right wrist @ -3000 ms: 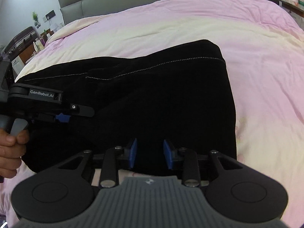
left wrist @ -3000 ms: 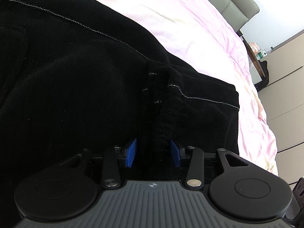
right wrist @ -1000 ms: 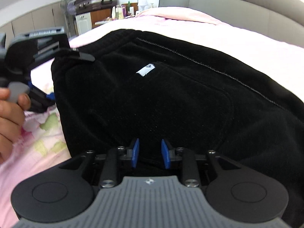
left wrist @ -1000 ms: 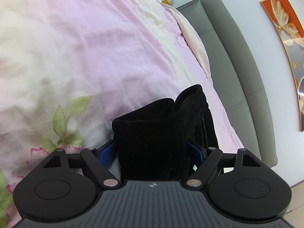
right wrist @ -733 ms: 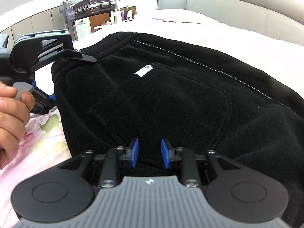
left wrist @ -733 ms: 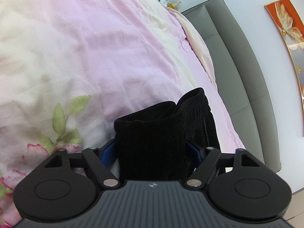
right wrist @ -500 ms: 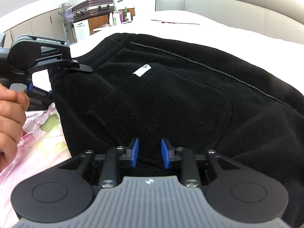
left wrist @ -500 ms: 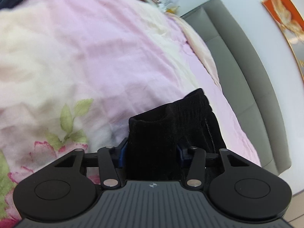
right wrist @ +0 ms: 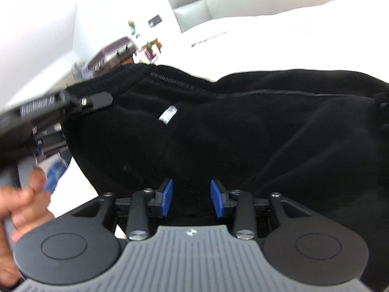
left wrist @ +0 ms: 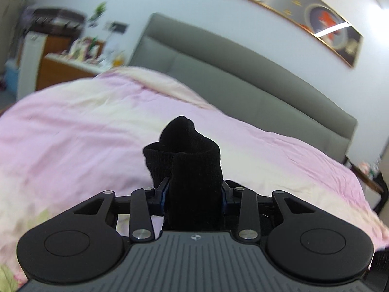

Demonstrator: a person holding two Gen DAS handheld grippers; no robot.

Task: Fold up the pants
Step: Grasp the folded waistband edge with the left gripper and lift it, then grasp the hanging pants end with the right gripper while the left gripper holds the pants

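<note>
Room: bedroom with a grey padded headboard (left wrist: 243, 82), a long framed picture (left wrist: 291, 7) high on the wall, and a cluttered wooden cabinet (left wrist: 63, 65) at the far left; much of it is motion-blurred.
Surface: pink and cream quilt (left wrist: 73, 131) with a flower print at its near edge.
Left hand pose: the hand (right wrist: 22, 209) wraps the grey handle at the left edge of the right wrist view, holding its tool angled up and to the right towards the waistband.
Left gripper: left gripper (left wrist: 193, 196) is clenched on a thick bunch of the black pants (left wrist: 189, 160); its jaws are closing, and the cloth fills the whole gap and stands up beyond the tips.
Right gripper: right gripper (right wrist: 192, 198) points into the near edge of the pants; its jaws are opening, black cloth lies between the blue pads (right wrist: 167, 196), and I cannot tell whether they press on it.
Pants: the black pants spread wide across the right wrist view, raised off the quilt at the left corner, with a small white label (right wrist: 167, 114) and a pale stitched seam (right wrist: 243, 92) running right.
</note>
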